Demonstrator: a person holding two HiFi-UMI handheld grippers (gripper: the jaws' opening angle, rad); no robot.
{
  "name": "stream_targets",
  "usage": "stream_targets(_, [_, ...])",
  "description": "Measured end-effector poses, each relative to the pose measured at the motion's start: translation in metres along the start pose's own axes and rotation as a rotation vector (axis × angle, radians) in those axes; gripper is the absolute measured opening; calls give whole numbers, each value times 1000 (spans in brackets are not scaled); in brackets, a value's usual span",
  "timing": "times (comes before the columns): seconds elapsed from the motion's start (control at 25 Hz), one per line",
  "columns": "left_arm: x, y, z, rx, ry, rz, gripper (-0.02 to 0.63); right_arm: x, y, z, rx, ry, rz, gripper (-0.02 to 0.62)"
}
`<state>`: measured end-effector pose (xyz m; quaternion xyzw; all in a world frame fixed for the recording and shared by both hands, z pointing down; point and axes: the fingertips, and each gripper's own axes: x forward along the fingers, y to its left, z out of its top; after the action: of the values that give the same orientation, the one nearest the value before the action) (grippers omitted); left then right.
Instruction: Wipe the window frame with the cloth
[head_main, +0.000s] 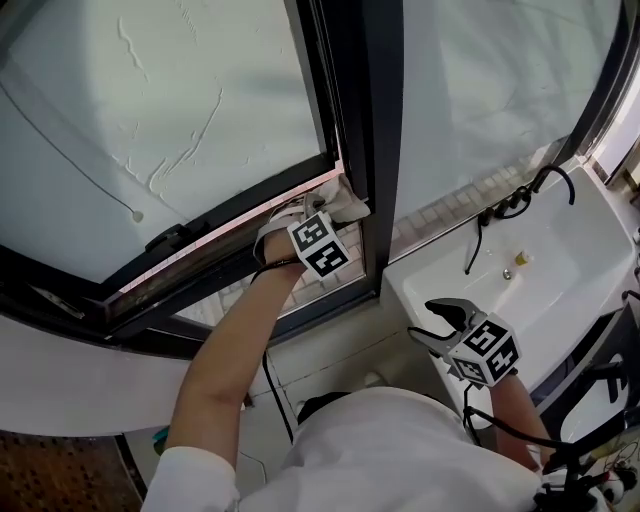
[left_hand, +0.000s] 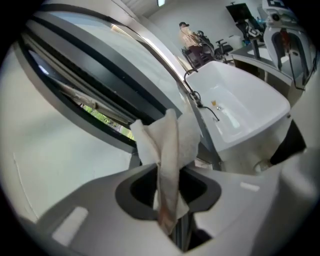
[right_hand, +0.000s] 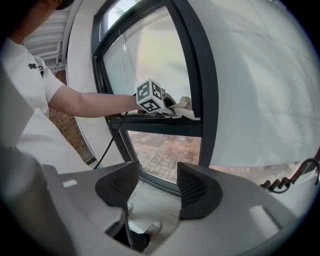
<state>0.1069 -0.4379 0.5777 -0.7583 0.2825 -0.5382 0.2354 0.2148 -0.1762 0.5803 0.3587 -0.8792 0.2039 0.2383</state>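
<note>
A white sink (head_main: 565, 255) with a black tap (head_main: 515, 203) sits to my right below the glass. The upright post of the dark window frame (head_main: 378, 120) stands hard against the spot I work on. My left gripper (left_hand: 169, 194) has its jaws clamped on the cloth (left_hand: 167, 142), pressed into the corner where the horizontal rail meets that post. The left arm reaches out nearly straight. My right gripper (right_hand: 157, 186) hangs low beside the sink, jaws apart, holding nothing.
</note>
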Motion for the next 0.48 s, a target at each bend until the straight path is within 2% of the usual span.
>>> stream_targets(0.16, [4, -11, 7, 145, 63, -5, 120, -3, -4, -5, 8, -8, 2, 242])
stream_targets(0.28, [3, -23, 15, 235, 63, -13, 120, -2, -6, -5, 10, -17, 4, 242])
stream_targets(0.36, [-2, -35, 21, 231, 34, -63, 120, -1, -5, -4, 9, -23, 10, 242])
stream_targets(0.48, [-15, -52, 32, 173, -39, -159, 118, 2, -5, -3, 8, -29, 14, 242])
